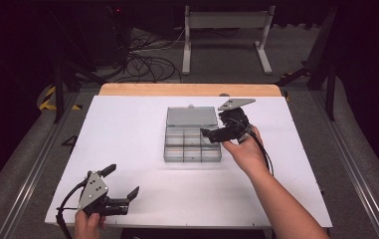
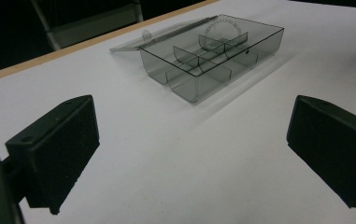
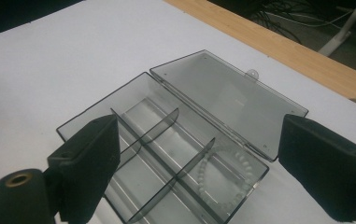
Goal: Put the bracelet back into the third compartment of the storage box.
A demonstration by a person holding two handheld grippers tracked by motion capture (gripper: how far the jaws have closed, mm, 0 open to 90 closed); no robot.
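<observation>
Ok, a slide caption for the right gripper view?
Open hand-held gripper above a clear divided box, lid laid flat, bead bracelet in one compartment.

Organizer box (image 3: 166,140): smoke-tinted transparent plastic, smooth and glossy, its flat lid (image 3: 227,102) of the same material; a ring of small pale beads (image 3: 227,177), satin in look, lies in the compartment at lower right of the right gripper view. Table (image 1: 127,149): smooth matt white top, with a bare light wood strip (image 1: 189,90) along the upper edge. Jaws of the left gripper (image 1: 120,184) and right gripper (image 1: 212,133): matt black plastic; a dull grey metal-looking plate (image 1: 93,189) sits on the left one.
</observation>
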